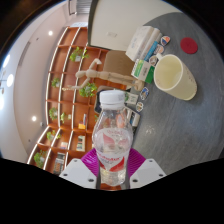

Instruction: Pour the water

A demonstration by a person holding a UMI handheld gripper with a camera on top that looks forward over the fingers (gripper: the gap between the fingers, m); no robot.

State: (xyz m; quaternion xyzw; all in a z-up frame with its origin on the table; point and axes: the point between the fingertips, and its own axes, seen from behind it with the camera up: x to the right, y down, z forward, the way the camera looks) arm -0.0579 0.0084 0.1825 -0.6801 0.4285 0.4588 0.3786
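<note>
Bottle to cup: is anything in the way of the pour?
Nothing visible. The gripper is shut on the bottle, tilted toward the cup beyond it; the small items beside the cup lie off that line.

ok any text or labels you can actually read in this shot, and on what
None can be read.
Water bottle, held between the gripper fingers: pink label band, print too blurred.
Boxes behind the pale cup: markings too small.
Red round sticker on the table: no legible text.
</note>
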